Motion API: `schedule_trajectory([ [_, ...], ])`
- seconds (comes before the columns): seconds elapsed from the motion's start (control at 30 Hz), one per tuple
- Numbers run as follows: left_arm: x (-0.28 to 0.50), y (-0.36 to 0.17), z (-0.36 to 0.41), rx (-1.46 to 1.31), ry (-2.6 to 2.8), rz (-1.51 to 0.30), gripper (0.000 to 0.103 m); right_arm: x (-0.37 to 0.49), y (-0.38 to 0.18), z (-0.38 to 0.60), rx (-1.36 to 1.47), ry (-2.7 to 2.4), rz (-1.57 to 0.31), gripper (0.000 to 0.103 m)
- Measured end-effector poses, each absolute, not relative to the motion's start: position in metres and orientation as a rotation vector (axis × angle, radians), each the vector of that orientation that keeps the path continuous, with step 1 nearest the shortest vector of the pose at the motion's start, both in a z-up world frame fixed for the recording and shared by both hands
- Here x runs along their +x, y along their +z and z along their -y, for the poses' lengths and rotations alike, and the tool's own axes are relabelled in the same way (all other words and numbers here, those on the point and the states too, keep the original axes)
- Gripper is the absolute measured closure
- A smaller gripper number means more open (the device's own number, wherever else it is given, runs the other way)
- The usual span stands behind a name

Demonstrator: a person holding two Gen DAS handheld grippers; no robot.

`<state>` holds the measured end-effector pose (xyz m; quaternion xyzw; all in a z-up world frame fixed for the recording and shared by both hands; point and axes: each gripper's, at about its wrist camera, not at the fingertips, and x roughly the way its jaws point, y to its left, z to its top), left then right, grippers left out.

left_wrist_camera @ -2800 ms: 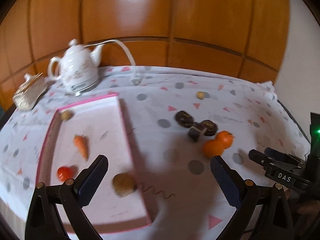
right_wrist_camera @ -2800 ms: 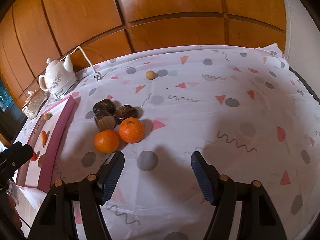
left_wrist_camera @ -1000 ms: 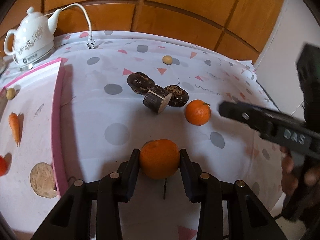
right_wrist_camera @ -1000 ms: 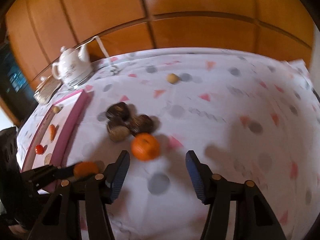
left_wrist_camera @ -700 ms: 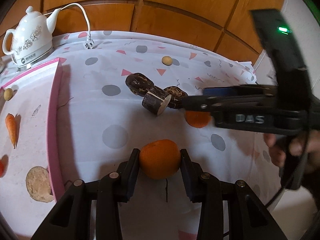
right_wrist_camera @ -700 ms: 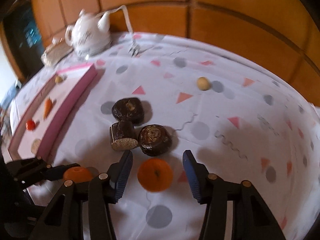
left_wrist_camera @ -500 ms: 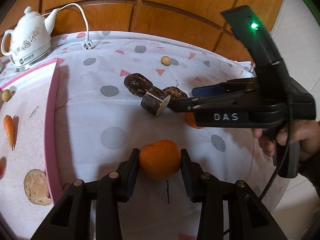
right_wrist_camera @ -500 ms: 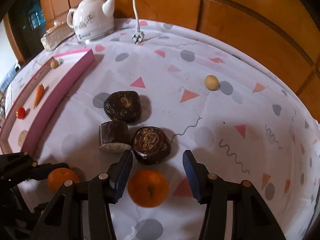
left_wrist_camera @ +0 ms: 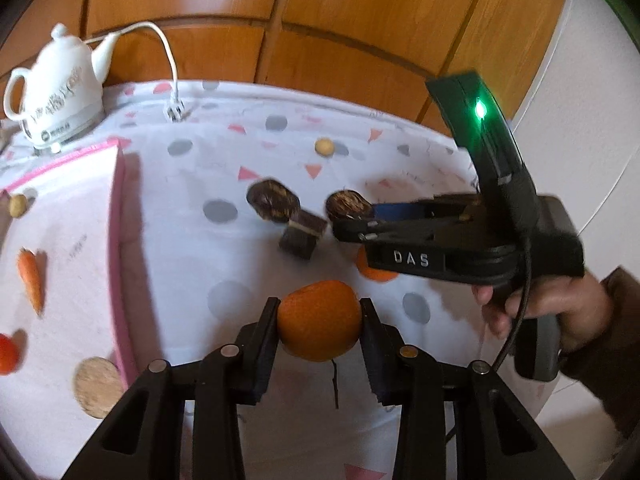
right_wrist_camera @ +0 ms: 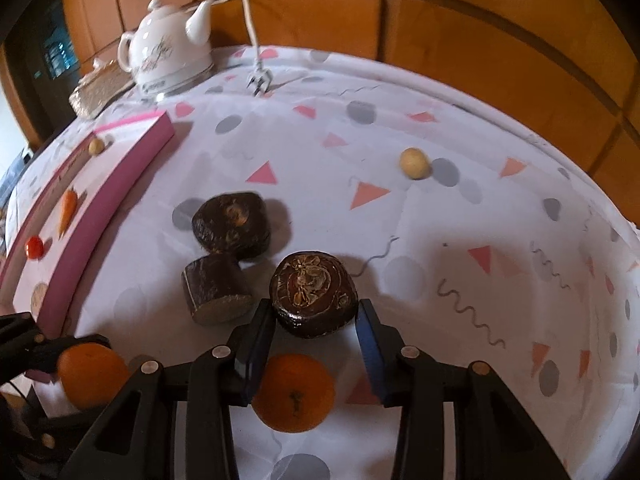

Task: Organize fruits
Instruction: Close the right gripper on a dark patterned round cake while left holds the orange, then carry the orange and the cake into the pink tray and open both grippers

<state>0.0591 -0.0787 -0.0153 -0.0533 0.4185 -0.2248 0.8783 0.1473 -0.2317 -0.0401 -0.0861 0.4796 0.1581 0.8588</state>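
- Held orange [left_wrist_camera: 319, 326]: my left gripper [left_wrist_camera: 319, 322] is clamped on it, one pad on each flank, the fruit clear of the table [left_wrist_camera: 192, 264] above its near edge. From the right wrist view the same fruit shows at the lower left [right_wrist_camera: 93, 374].
- Second orange [right_wrist_camera: 294, 392]: it rests on the table beneath my right gripper [right_wrist_camera: 312, 344], behind the fingertips rather than between them. In the left wrist view only a sliver of it [left_wrist_camera: 376, 272] shows under the gripper body.
- Right gripper state: the jaws stand at a medium gap and hold nothing; the fingertips flank a dark carved fruit [right_wrist_camera: 314, 294].
- Step in hand, as I judge it: take the second orange with the right gripper while the left carries its own.
- To do it well: draw the right gripper back and down until the orange sits midway between the pads, then close on its widest part.
- Keep the fingertips off the dark carved fruit and the cut dark piece [right_wrist_camera: 216, 290] to its left, which stand just beside the orange.
- Further out: another dark fruit [right_wrist_camera: 232, 224] toward the middle, a small yellow ball [right_wrist_camera: 415, 163] toward the far edge.
- Pink tray [right_wrist_camera: 120, 172] along the table's left edge holds a carrot [right_wrist_camera: 67, 205] and a small red fruit [right_wrist_camera: 34, 247]; a white kettle [right_wrist_camera: 168, 54] stands at the far left corner.
- Keep the left gripper firm and level during the right-hand grasp.
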Motion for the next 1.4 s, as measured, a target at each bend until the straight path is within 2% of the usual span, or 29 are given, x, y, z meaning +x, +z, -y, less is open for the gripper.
schedule_trajectory([
  [0.23,0.058,0.01,0.053,-0.151,-0.389,-0.821,0.064,0.141,-0.017,0.241,-0.141,0.262,-0.93,0.062],
  [0.53,0.051,0.024,-0.016,-0.189,-0.168,-0.771,0.064,0.106,0.015,0.221,-0.076,0.311,-0.835,0.062],
  [0.87,0.048,0.01,-0.082,-0.176,0.058,-0.773,0.064,0.078,0.01,0.146,-0.068,0.493,-0.855,0.062],
  [1.23,0.048,0.003,-0.112,-0.218,0.141,-0.783,0.063,0.079,0.004,0.071,-0.105,0.604,-0.895,0.061],
  [1.4,0.045,0.003,-0.12,-0.226,0.169,-0.767,0.056,0.087,-0.006,0.058,-0.096,0.608,-0.933,0.061],
])
